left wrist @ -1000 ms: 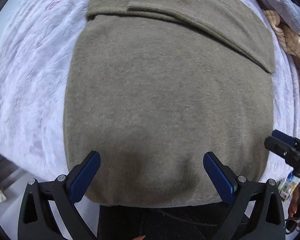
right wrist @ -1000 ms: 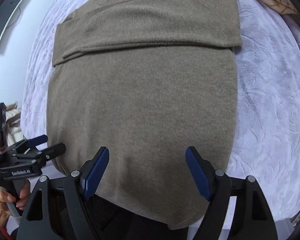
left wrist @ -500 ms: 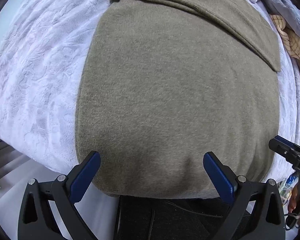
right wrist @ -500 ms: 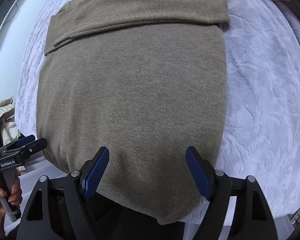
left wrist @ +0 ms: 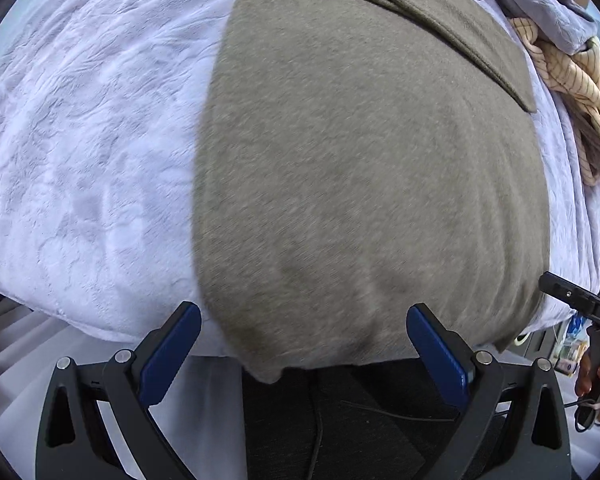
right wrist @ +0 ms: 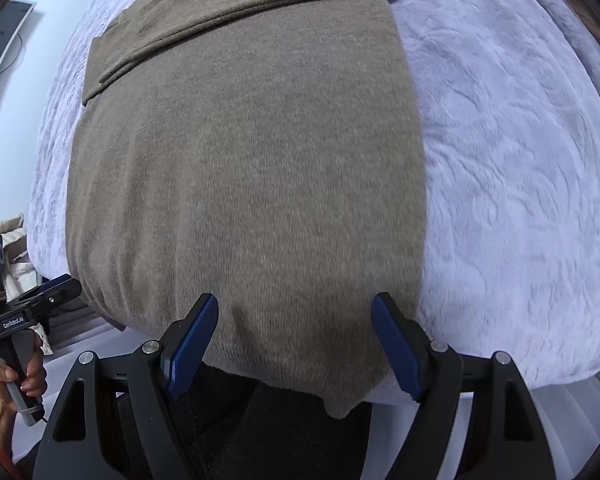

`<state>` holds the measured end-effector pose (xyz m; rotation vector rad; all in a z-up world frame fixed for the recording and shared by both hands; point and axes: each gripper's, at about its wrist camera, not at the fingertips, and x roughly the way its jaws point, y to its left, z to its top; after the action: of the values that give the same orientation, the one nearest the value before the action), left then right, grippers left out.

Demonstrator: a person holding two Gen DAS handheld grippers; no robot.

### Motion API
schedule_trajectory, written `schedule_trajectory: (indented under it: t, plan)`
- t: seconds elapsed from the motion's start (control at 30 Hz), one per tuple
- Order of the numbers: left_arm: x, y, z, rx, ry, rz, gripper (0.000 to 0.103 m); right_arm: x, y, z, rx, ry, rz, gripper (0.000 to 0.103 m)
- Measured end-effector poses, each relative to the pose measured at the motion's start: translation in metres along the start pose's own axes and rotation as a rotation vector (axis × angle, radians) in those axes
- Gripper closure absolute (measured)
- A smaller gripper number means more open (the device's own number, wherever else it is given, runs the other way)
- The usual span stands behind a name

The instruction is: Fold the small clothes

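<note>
Both grippers point steeply down over the near edge of the bed now. The left gripper (left wrist: 304, 344) hangs over the bottom hem with its blue jaws spread wide and nothing between them, and the right gripper (right wrist: 294, 338) does the same, jaws well apart and empty, above the garment's near right side. One olive-brown knit sweater (left wrist: 364, 168) lies flat on the pale lilac bedspread (left wrist: 88, 152), its near hem drooping just past the edge of the bed, and one sleeve (right wrist: 236, 4) is folded across the far end. That makes one sweater and two grippers, and off to the right a heap (left wrist: 572, 68) of maybe two other fabrics, grey and striped yellow, though that corner is too crumpled to count surely.
</note>
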<state>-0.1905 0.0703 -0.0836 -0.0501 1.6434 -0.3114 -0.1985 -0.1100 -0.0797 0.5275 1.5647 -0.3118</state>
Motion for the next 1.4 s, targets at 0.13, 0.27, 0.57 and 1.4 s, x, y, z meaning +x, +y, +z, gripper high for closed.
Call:
schedule_trajectory:
  t: [0.13, 0.27, 0.57, 1.4]
  plan:
    - [-0.001, 0.013, -0.01, 0.011, 0.004, -0.011, 0.0, 0.0, -0.01, -0.013, 0.049, 0.0, 0.028, 0.021]
    - [0.004, 0.021, -0.02, 0.021, 0.023, -0.005, 0.0, 0.003, -0.012, -0.024, 0.064, 0.004, 0.02, 0.021]
    - [0.011, 0.029, -0.028, 0.029, 0.048, -0.016, 0.0, 0.013, -0.025, -0.047, 0.117, 0.03, 0.03, 0.021]
    - [0.029, 0.013, -0.02, 0.144, 0.072, -0.077, 0.066, 0.033, -0.041, -0.068, 0.193, 0.001, 0.232, 0.048]
